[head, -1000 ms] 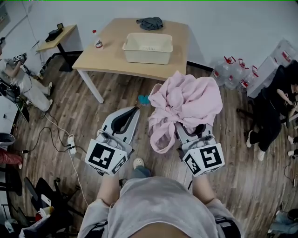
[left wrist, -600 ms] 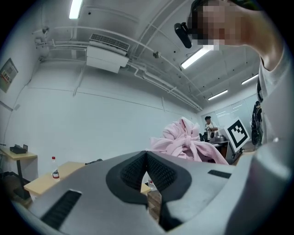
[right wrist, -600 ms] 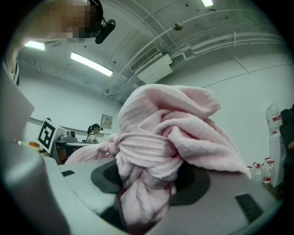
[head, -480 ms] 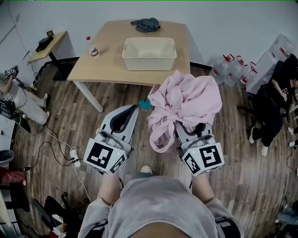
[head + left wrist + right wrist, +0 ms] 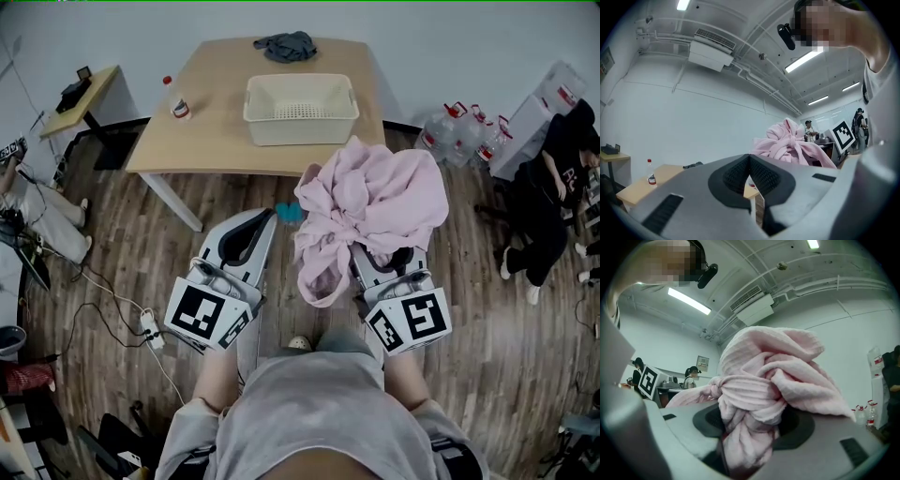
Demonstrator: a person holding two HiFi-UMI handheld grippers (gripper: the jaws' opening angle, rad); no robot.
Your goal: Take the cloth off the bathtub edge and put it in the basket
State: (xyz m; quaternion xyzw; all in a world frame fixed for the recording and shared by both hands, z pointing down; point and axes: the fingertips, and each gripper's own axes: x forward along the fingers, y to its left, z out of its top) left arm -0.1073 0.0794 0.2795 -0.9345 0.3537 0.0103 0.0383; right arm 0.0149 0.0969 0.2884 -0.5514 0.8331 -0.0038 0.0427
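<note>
Head view: right claw [image 5: 382, 267] is clamped on the bunched pink cloth [image 5: 370, 211], which is held up above the floor, short of the desk's near edge; left claw [image 5: 255, 234] is beside it, pressed together and empty. The basket [image 5: 300, 129] sits on the desk [image 5: 216, 131] toward the far right part, open and empty as far as I can see; a grey rag [image 5: 286, 45] lies at the far edge, a small bottle [image 5: 176, 101] near the left edge. Change over the last second: desk and basket have slid nearer in frame and the bottle has shifted with them, while the cloth's hang is unchanged; judged as a walk-up with the grip holding, drop not yet begun. No bathtub in view.

Left gripper view: left claw [image 5: 749, 176] is closed, nothing between the pads; cloth [image 5: 787, 145] is seen off to its right; desk corner [image 5: 665, 176] lies beyond.

Right gripper view: right claw [image 5: 750, 427] pinches a knotted fold of the cloth [image 5: 768, 380]; the bulk is heaped above the jaws; the grip looks secure.
</note>
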